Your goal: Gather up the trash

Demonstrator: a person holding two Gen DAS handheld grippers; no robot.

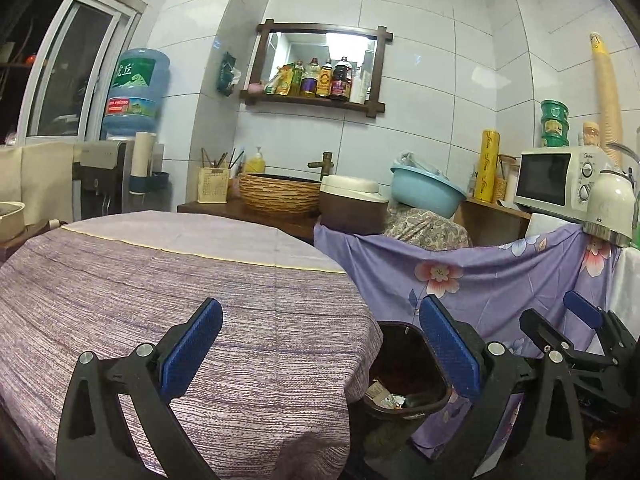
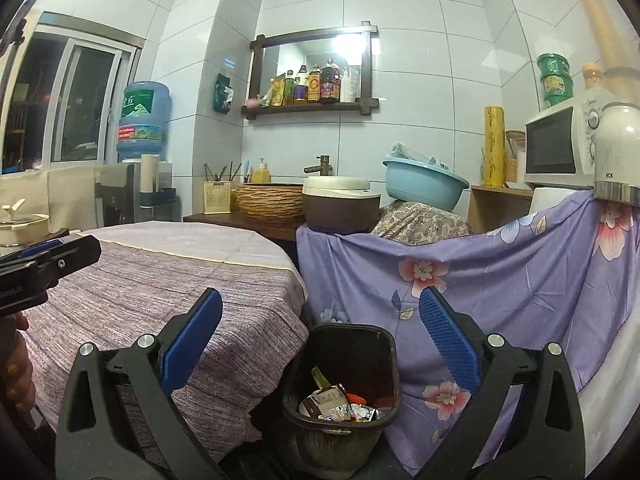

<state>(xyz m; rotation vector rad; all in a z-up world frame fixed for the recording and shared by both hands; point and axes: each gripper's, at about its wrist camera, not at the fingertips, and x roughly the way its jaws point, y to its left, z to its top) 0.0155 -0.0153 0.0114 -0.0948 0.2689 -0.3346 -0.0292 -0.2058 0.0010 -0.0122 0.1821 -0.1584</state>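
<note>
Jaws spread wide and holding nothing: that is how the left gripper [image 1: 320,344] shows in the left wrist view, its blue pads hanging over the edge of the counter [image 1: 168,280], which is draped in a striped purple cloth. No trash shows on that cloth here. Just beside the counter edge, below it, stands the dark trash bin [image 1: 412,364], with a few wrappers [image 1: 380,396] visible at its bottom. The right gripper [image 1: 576,332] sits off to the right near the floral sheet [image 1: 500,280].

From the right wrist view, the right gripper [image 2: 320,344] also has its jaws wide apart and empty, hovering above the bin [image 2: 348,364]. The collected trash [image 2: 340,400], crumpled packets and scraps, lies inside it. The left gripper [image 2: 44,264] hangs over the far side of the counter [image 2: 160,288].

The risks look modest, since the job seems close to done. A low sweep could snag the loose cloth hanging off the counter and drag it. The floral sheet hangs close beside the bin, so a careless reach could catch it, or a knock on the rim could tip the bin and spill the packets.
</note>
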